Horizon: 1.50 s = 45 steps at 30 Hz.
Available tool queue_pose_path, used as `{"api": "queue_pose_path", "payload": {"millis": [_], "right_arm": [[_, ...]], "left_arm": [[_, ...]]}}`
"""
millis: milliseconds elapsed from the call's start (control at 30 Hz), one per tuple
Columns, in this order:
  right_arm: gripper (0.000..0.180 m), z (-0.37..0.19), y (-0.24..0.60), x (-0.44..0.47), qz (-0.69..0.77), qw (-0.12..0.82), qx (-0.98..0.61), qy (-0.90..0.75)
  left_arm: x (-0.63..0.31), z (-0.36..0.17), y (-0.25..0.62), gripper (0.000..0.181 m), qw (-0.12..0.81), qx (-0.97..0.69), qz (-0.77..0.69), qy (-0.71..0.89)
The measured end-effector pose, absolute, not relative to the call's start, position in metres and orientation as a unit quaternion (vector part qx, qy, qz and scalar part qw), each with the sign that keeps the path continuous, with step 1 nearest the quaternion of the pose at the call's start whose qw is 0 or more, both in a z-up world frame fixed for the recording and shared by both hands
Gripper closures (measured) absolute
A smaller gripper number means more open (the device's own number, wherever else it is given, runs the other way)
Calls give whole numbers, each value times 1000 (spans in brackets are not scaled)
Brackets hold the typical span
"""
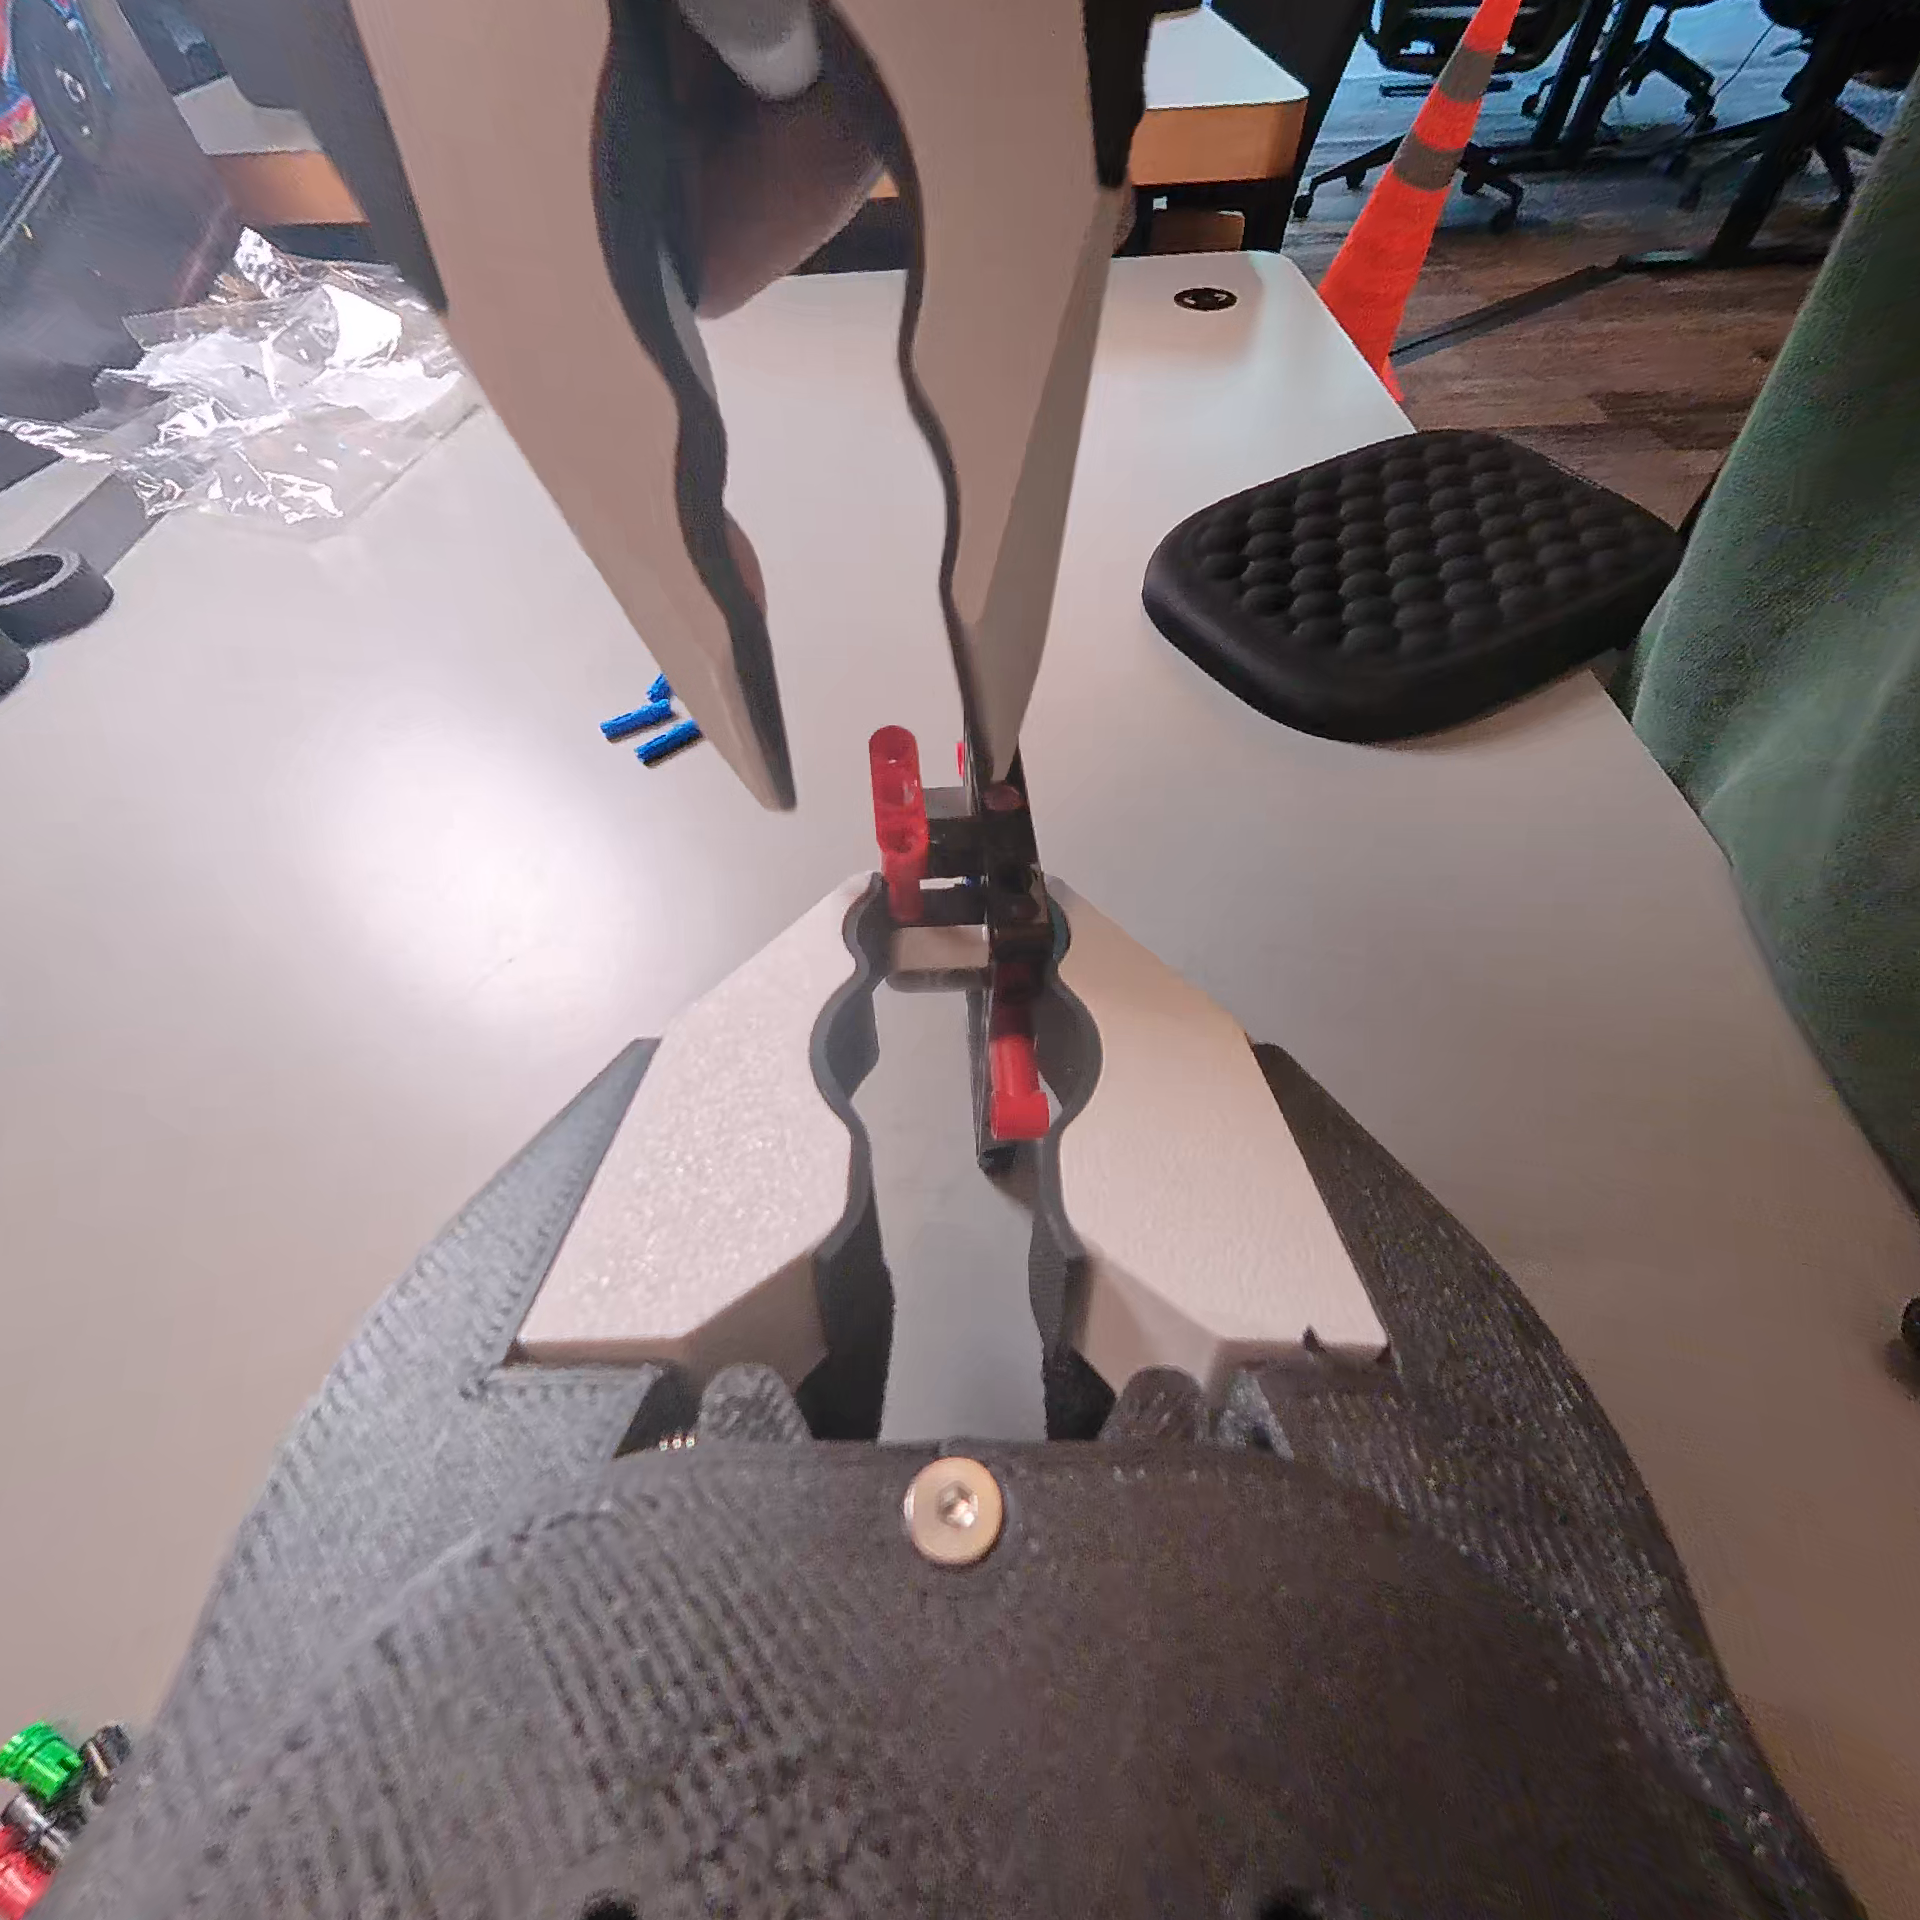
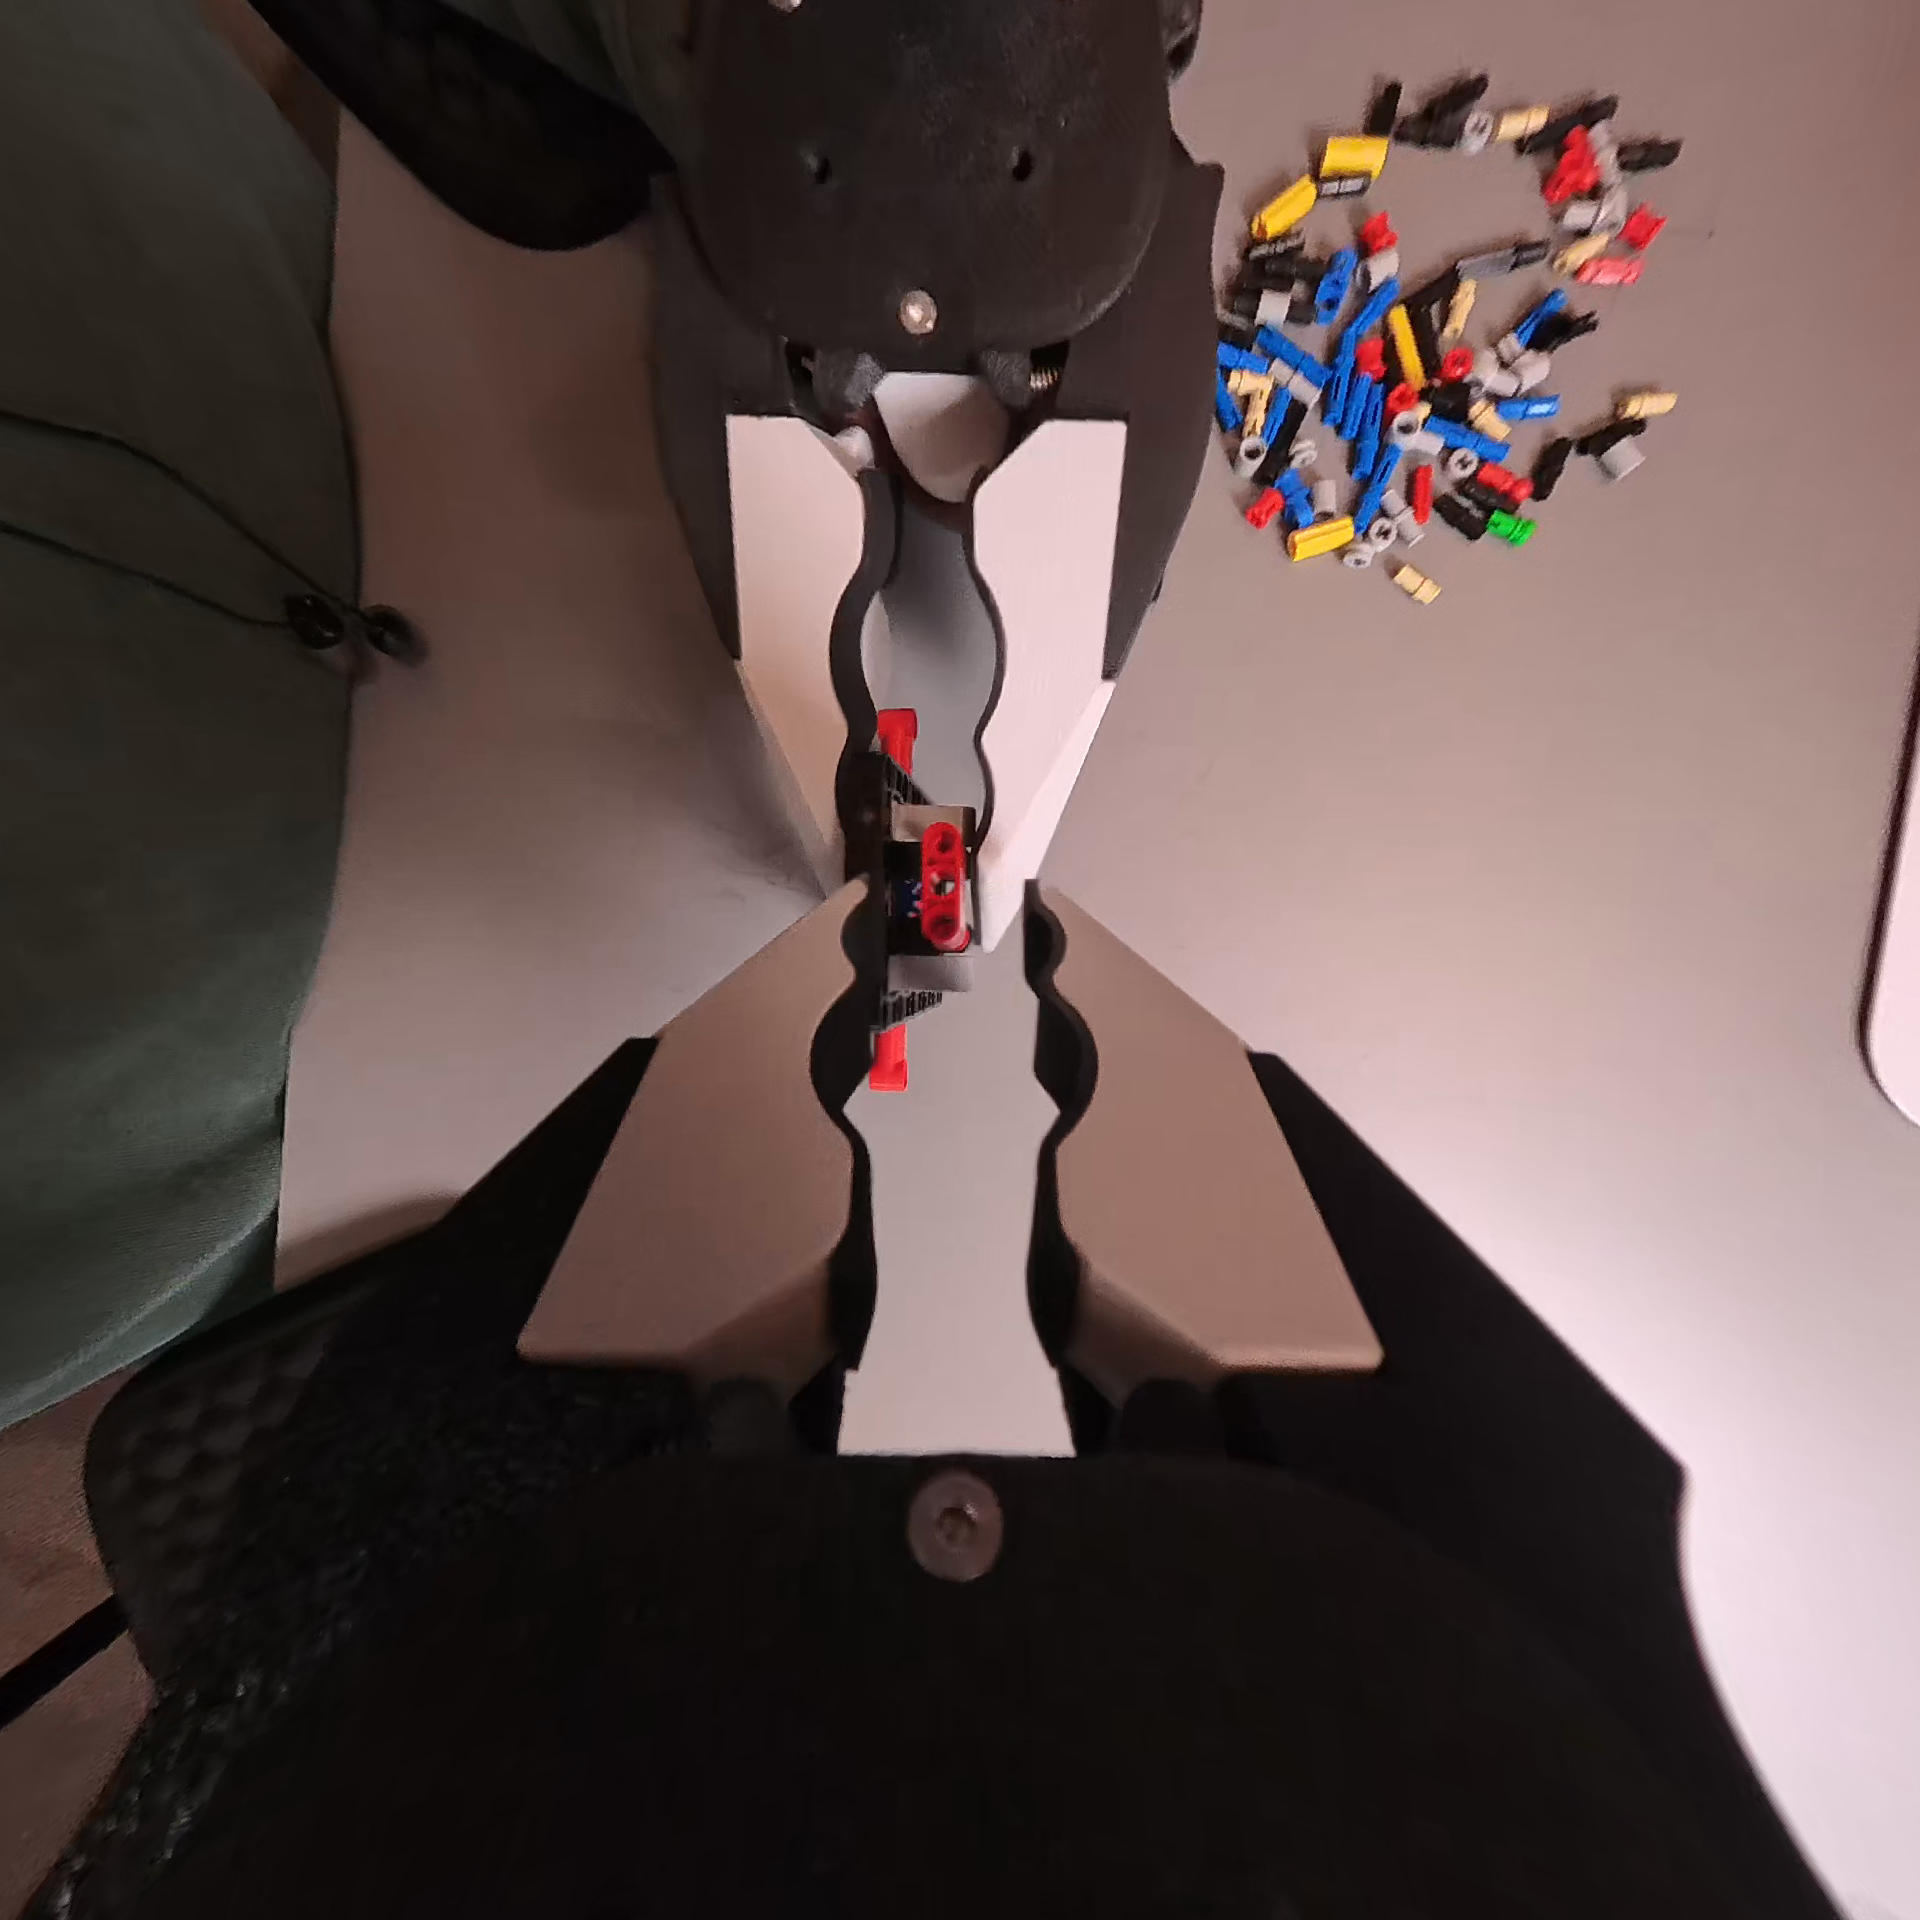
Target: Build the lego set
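Observation:
A small lego assembly [image 1: 1008,914], a black beam with red connectors and a red axle, is held above the white table [image 1: 312,987]. My left gripper [image 1: 961,904] is shut on it at the fingertips. In the right wrist view the assembly [image 2: 940,883] sits between both grippers. My right gripper [image 2: 945,904] is open; its left finger [image 2: 821,966] touches the black beam and its right finger stands apart. In the left wrist view the right gripper [image 1: 888,784] comes down from above, open, astride the assembly's top. The left gripper [image 2: 914,894] enters the right wrist view from the top.
A pile of several loose lego pieces [image 2: 1423,343] lies on the table. A few blue pins [image 1: 649,727], clear plastic bags [image 1: 260,416], a black tyre [image 1: 42,597] and a black dimpled pad [image 1: 1403,582] lie around. Green fabric [image 1: 1787,520] is at the table's edge. An orange cone [image 1: 1423,177] stands beyond. My left and right fingertips are right by each other.

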State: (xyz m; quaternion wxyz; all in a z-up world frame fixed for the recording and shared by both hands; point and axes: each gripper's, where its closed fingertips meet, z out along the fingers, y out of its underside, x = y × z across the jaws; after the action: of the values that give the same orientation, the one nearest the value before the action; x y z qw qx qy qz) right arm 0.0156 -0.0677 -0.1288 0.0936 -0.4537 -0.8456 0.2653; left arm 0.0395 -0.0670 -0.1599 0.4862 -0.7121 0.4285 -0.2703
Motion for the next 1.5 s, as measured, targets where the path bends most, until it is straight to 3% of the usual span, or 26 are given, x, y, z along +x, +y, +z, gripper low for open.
{"api": "queue_pose_path", "payload": {"millis": [200,1233,1300,1433,1500], "right_arm": [[174,-123,-63,20,260,169,-438,-844],[175,-127,-71,26,366,101,-504,-776],[168,-124,-72,29,383,80,-515,-763],[139,-108,-62,30,432,88,-544,-715],[135,-109,-62,32,447,102,-555,-695]], "left_arm": [[39,-160,-66,156,486,-712,-277,425],[44,-160,-72,156,485,-704,-262,447],[46,-159,-74,156,493,-694,-240,466],[45,-149,-74,156,538,-655,-139,512],[40,-146,-71,156,561,-627,-67,536]]}}
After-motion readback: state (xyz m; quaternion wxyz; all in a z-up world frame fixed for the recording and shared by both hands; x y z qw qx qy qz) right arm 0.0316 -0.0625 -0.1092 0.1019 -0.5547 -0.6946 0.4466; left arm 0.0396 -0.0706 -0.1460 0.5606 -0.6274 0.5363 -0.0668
